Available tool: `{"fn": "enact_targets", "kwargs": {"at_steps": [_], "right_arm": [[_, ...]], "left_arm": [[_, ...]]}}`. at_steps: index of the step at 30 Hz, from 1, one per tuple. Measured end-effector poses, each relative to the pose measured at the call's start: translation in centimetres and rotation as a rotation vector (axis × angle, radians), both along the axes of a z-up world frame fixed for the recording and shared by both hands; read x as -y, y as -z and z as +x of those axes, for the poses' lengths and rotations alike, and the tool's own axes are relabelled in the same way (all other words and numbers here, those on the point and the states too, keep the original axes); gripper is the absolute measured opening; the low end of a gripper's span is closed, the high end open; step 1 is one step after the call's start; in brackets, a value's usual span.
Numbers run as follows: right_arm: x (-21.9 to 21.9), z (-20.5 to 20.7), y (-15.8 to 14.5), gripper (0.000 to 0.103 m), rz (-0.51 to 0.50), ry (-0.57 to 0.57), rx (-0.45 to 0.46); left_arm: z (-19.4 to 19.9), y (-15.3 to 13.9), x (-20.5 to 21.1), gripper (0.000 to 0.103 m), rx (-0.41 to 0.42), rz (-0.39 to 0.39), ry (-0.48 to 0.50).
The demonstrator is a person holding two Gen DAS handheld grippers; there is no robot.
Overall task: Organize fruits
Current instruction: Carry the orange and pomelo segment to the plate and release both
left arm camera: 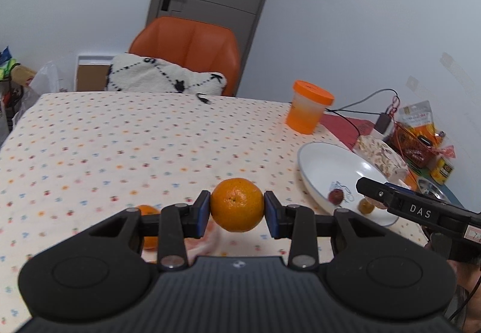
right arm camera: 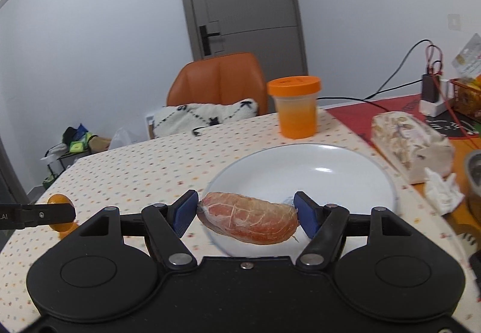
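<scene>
1. Your left gripper (left arm camera: 237, 206) is clamped on a tangerine (left arm camera: 237, 204); both blue pads press its sides and it hangs clear above the dotted tablecloth (left arm camera: 120, 146).
2. The white plate (left arm camera: 333, 166) lies ahead and to the right of those jaws. The coming move turns on that direction: the fruit has to travel right and a little forward to get over the rim.
3. Your right gripper (right arm camera: 246, 217) carries a peeled citrus segment (right arm camera: 249, 218). Its long axis runs across the jaws from pad to pad. The left pad touches its end; whether the right pad bears on the other end or only stands just beside it, you cannot tell for sure, though the piece seems to hang above the surface.
4. That segment sits over the near rim of the plate (right arm camera: 330, 161), so your right hand is by far the nearer of the two to the drop spot.
5. In the left view the right gripper (left arm camera: 365, 187) reaches over the plate, so the left arm's path crosses it. Judge the right hand's release as the step due first.
6. A second tangerine (left arm camera: 147, 212) rests on the cloth just left of the left jaws, partly hidden behind them.
</scene>
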State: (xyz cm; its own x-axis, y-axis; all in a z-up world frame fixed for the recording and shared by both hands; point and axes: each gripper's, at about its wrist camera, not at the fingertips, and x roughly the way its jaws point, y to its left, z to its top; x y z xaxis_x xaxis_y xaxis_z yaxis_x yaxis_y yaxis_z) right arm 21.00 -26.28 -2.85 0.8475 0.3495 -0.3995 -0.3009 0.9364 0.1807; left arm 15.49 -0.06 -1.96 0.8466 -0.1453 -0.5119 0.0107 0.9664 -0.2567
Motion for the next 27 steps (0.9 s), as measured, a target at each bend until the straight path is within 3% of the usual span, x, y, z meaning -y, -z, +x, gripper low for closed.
{"fn": "enact_targets", "kwargs": {"at_steps": [14,27], "right_arm": [[4.9,2.0,1.1,0.067,0.004,0.074,-0.018],[6.4,4.4,2.0,0.067,0.017,0.083,-0.029]], "left_arm": [[3.5,0.3,5.7,0.037,-0.019,0.023,0.103],[6.2,0.6,9.5,0.037,-0.044,0.064,0.17]]}}
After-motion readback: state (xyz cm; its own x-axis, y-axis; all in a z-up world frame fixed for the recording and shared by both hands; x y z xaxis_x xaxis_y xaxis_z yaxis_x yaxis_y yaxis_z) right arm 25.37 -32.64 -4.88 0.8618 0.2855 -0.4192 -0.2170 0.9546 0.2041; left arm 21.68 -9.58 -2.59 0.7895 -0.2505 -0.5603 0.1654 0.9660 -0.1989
